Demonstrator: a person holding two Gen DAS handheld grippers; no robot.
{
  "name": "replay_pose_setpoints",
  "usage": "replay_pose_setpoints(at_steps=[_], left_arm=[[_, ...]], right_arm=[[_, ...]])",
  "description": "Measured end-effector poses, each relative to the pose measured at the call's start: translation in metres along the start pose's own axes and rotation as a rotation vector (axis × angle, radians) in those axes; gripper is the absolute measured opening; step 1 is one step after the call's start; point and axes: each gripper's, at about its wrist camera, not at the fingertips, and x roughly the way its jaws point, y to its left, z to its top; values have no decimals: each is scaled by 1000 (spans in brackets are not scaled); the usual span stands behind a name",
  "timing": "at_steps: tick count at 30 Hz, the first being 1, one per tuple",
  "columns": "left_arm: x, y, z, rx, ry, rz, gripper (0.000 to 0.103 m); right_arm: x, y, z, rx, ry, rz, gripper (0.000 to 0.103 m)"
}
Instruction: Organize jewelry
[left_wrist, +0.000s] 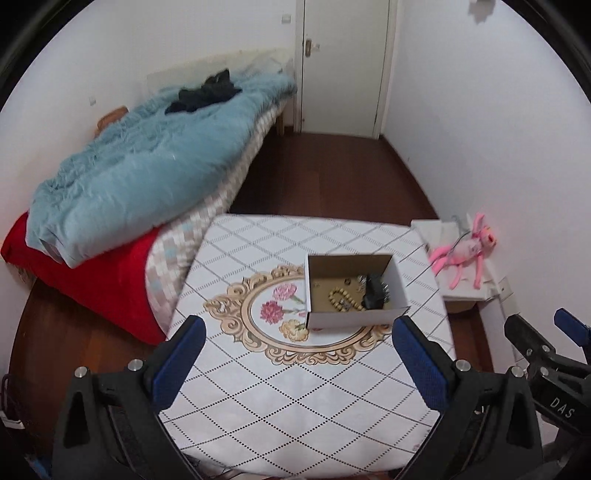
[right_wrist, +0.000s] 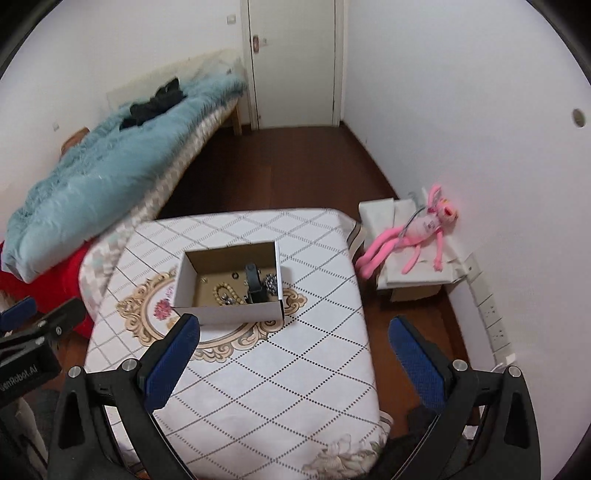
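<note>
**Left wrist view: both grippers spread wide above the table, jewelry lying in the box**

Left wrist view, nearest first: the left gripper (left_wrist: 297, 354) hangs over the near part of the table with its blue-padded fingers (left_wrist: 180, 360) spread wide and nothing between them. At the right edge of the same view the right gripper (left_wrist: 537, 334) shows only in part, its black arm and a blue pad tip reaching in beside the table. From the right wrist camera, the right gripper (right_wrist: 295, 354) is likewise wide open and holds nothing; its left finger sits over the tablecloth, its right finger over the wooden floor past the table's edge.

Under both lies the table (left_wrist: 295, 406), covered in a white cloth with a dotted diamond grid and a gold-framed flower medallion. The small open cardboard box (left_wrist: 354, 291) stands on the far right part of that medallion. Inside it the jewelry rests on the brown bottom: a loop of pale beads (left_wrist: 341, 301) near the front wall, a black strap-like piece (left_wrist: 373, 293) to its right, and a few small metallic pieces too fine to make out.

Beyond the table's right side, a pink plush toy (left_wrist: 471, 249) lies on a white-covered carton against the wall. To the left, a bed carries a fluffy teal blanket (left_wrist: 140, 177) over a red cover (left_wrist: 107, 288), with dark clothing (left_wrist: 207, 92) on top. A white door (left_wrist: 345, 62) closes the far end of the room.
</note>
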Motion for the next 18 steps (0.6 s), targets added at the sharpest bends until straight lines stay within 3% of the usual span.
replay_pose_setpoints(at_steps=[10, 18], left_arm=[[-62, -5, 1, 15, -56, -20, 103], [-74, -9, -1, 23, -58, -27, 103]], right_arm=[[-101, -7, 5, 19, -141, -23, 103], [-128, -8, 3, 21, -152, -7, 103]])
